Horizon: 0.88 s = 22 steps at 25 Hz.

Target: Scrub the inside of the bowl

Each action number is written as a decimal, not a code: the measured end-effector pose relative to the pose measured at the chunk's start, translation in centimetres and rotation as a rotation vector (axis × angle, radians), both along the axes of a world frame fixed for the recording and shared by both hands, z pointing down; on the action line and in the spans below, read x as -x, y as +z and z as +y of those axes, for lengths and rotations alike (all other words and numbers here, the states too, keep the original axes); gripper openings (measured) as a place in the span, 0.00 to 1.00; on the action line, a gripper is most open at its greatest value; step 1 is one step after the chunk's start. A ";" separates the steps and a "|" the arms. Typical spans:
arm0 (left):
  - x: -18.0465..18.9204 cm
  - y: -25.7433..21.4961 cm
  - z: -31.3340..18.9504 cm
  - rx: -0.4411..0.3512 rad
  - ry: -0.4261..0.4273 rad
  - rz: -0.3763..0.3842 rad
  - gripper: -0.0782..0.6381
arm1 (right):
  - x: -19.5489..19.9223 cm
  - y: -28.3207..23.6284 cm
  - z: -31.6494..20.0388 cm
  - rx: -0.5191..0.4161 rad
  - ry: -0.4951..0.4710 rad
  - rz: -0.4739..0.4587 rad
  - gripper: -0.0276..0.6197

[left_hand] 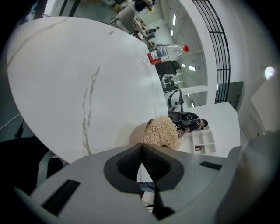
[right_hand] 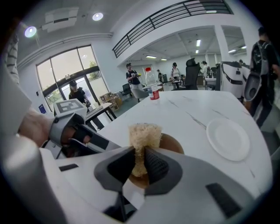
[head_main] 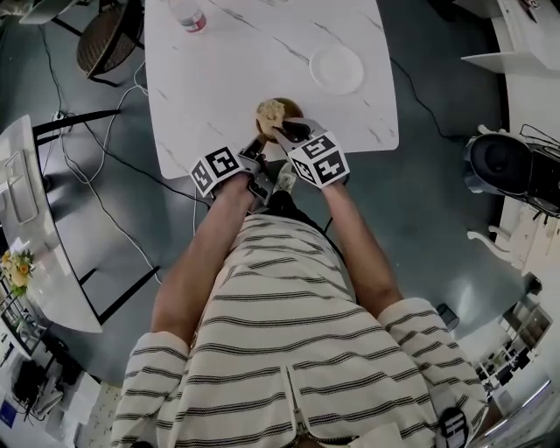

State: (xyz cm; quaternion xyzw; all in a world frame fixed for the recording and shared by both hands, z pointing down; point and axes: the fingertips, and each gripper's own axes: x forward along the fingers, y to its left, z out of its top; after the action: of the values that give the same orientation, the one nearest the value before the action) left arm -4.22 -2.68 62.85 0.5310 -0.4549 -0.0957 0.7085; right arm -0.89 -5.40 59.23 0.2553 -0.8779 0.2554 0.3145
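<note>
— Between the jaws of the right gripper (right_hand: 139, 156): a pale, fibrous scrubber (right_hand: 143, 133), pinched hard around its lower half, free end sticking out beyond the tips. Held over the opening of the brown bowl (right_hand: 175, 142); contact with the inside hard to confirm.

— And the left gripper (left_hand: 142, 148)?

— Jaws squeezed together at the tips, apparently on the bowl's near rim. Looks like a thin bite, though.

— Worth deepening before scrubbing?

— Probably. Otherwise likely to slip under sideways force. Better still, press down a little through that rim to pin the bowl to the table (head_main: 219, 87).

— Where on the table?

— Close to the near edge, just ahead of both grippers. So no dragging toward the body; could slide off.

— How to work the scrubber?

— Tip the free end down onto the inner wall, then sweep round in circles from rim to bottom. Keep the pinch firm against squashing and creeping of the soft fibres. Avoid scraping the bowl with the hard jaw tips.

— Anything nearby to mind?

— White plate (head_main: 337, 68) further back on the right, well apart; bottle (head_main: 187, 16) at the far edge. Neither likely within range of the scrubbing strokes.
</note>
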 end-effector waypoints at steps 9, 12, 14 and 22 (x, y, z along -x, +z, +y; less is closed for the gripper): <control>0.1 -0.1 -0.1 0.001 -0.017 -0.001 0.12 | -0.9 -0.2 0.9 -0.018 -0.104 0.047 0.15; 0.1 -0.1 -0.1 -0.001 -0.012 -0.002 0.12 | -1.3 -0.2 1.0 -0.036 -0.133 0.084 0.15; 0.1 -0.1 -0.2 -0.003 -0.013 -0.001 0.12 | -1.6 0.0 1.0 -0.051 -0.152 0.112 0.15; 0.0 -0.3 -0.4 -0.004 -0.015 0.001 0.12 | -2.3 0.3 0.7 -0.081 -0.181 0.168 0.15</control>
State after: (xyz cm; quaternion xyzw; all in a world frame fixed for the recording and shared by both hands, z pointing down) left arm -4.26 -3.04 62.53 0.5289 -0.4584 -0.1022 0.7068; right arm 1.36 -4.69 59.56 0.2083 -0.8775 0.1679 0.3981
